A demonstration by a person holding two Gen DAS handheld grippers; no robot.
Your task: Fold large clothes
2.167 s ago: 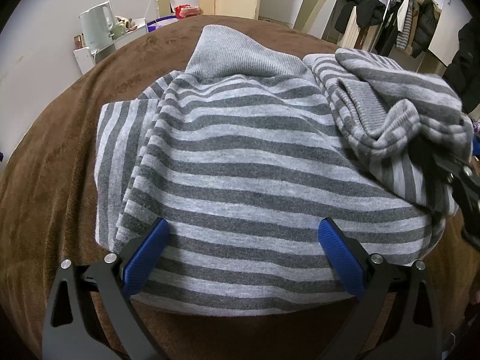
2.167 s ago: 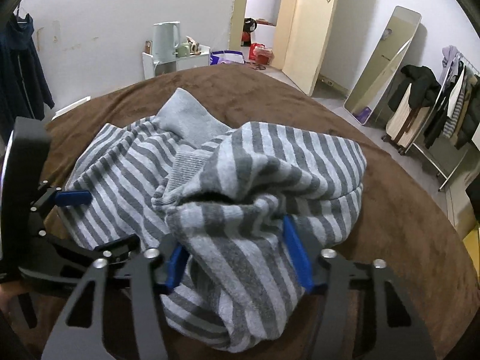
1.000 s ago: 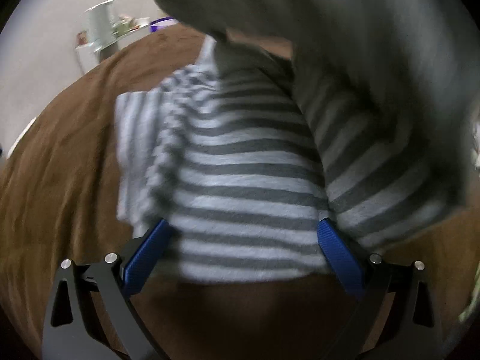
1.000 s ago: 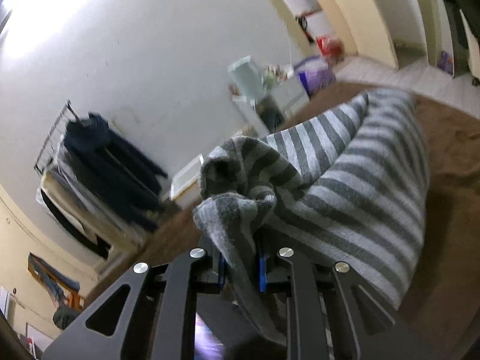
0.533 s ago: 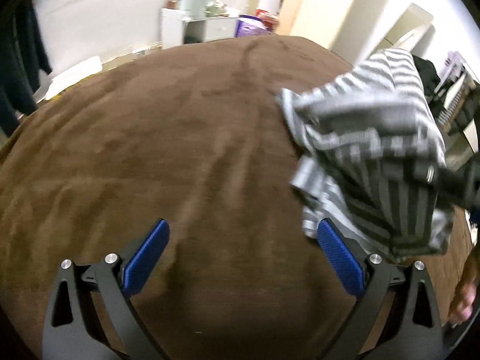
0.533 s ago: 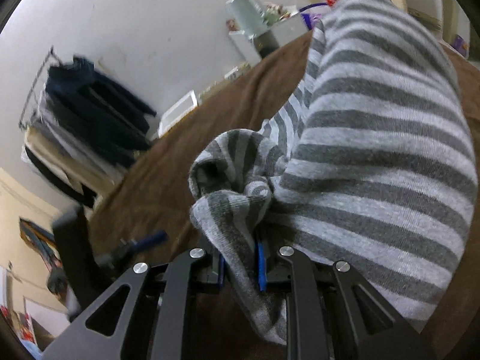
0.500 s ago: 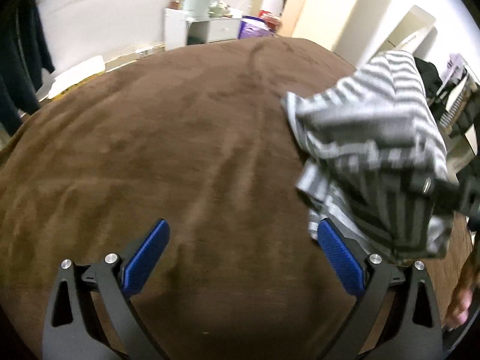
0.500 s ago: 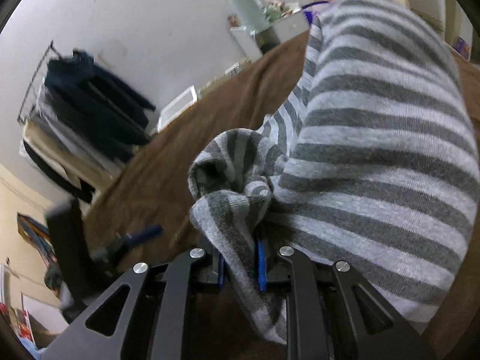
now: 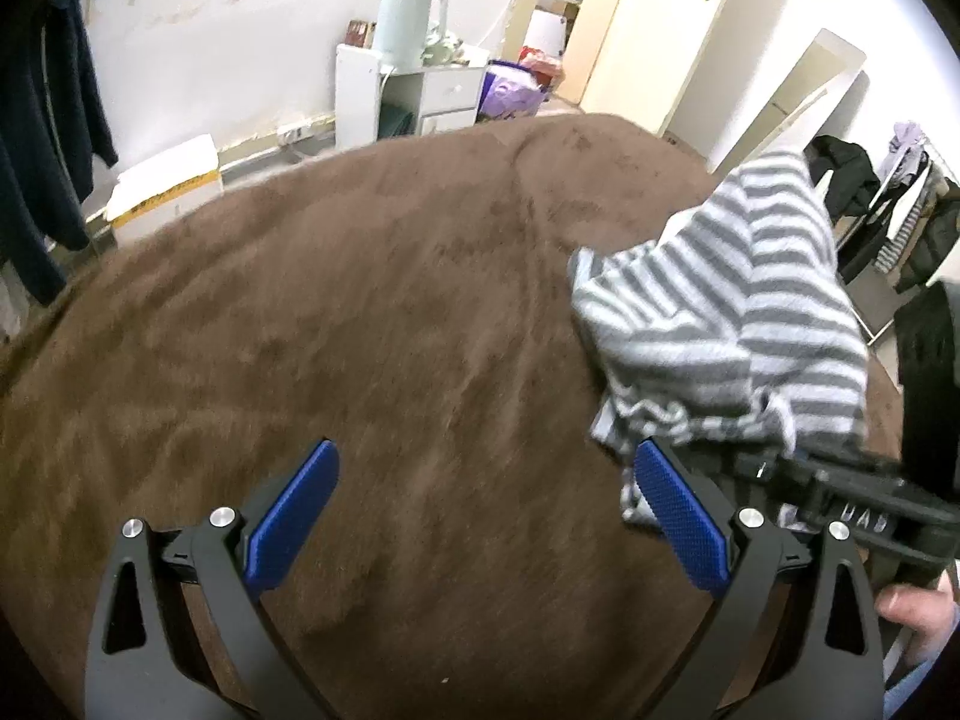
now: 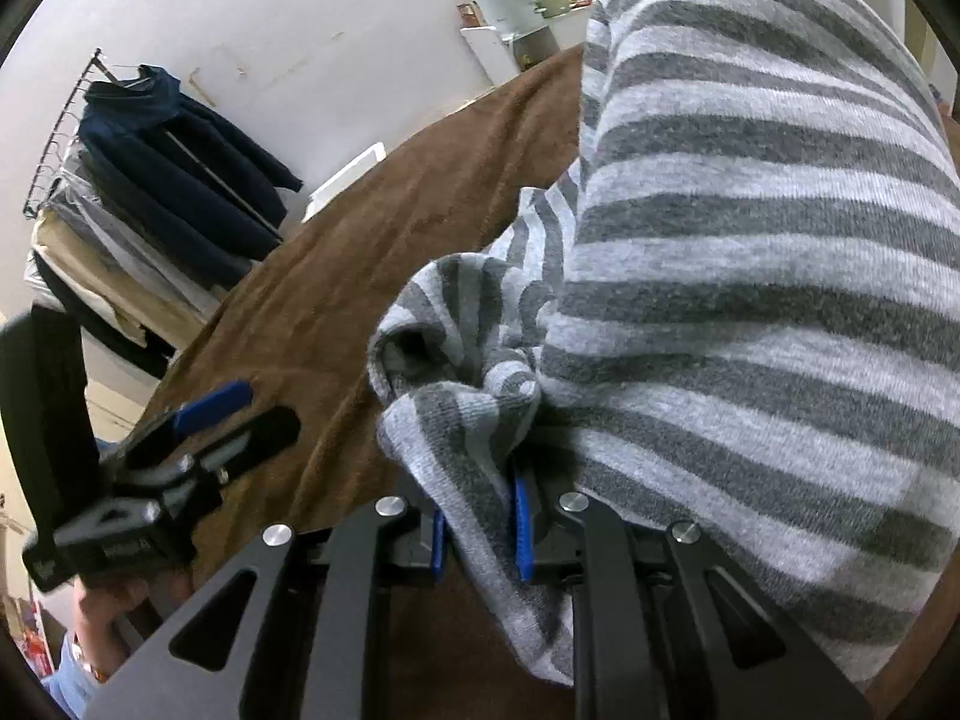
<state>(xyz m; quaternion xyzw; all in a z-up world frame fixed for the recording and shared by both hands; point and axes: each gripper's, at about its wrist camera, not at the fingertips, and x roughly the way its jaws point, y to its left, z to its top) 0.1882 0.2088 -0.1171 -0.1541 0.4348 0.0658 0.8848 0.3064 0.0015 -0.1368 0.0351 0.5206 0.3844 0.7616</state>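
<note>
Striped grey sweater [image 10: 750,276], soft, limp and bulky, hangs bunched over the right side of the brown bed [image 9: 360,330], pinched by the right tongs [image 10: 480,531]; left tongs [image 9: 480,516] spread, empty; best gripped at hem corners.

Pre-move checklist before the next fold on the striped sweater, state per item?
1. Right gripper clamped on the striped sweater: ok, fabric is pinched between the blue pads.
2. Left gripper free to take a corner: ok, open, nothing between its fingers.
3. Sweater laid flat: not ok, it hangs bunched from the right gripper.
4. Brown blanket clear as a landing spot: ok in the left wrist view.
5. Sleeves and collar located: cannot tell, hidden in the bunch.
6. Grippers apart: ok, a gap shows between them.
</note>
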